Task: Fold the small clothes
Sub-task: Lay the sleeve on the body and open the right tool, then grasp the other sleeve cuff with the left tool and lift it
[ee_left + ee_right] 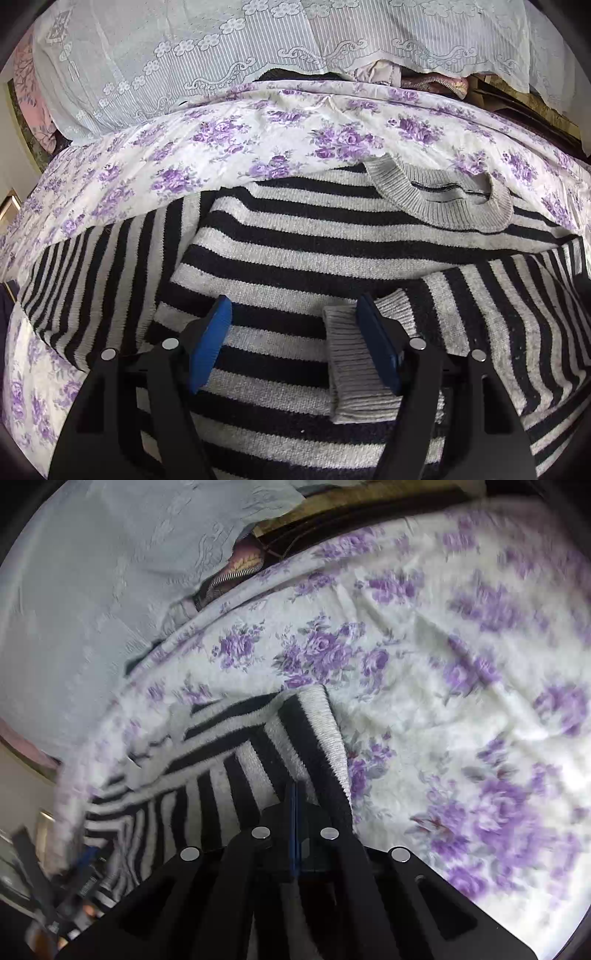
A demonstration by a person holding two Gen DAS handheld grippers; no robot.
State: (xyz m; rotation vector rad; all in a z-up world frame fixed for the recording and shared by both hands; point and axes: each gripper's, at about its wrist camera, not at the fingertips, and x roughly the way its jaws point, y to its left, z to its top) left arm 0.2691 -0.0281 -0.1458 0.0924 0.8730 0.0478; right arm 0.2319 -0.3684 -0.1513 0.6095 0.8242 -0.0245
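The striped sweater (295, 236) lies flat on a purple-flowered bedsheet (229, 144), one grey cuff (351, 354) folded across its chest. The left gripper (295, 314) hovers released over it; the right gripper (295, 794) is clenched above the sweater's edge. Pale lace fabric (184, 55) drapes behind.

Soft daylight, fisheye warping, right view blurred

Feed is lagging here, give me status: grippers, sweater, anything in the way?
Left gripper open over sleeve cuff. Right gripper shut on sweater edge. Nothing blocking.
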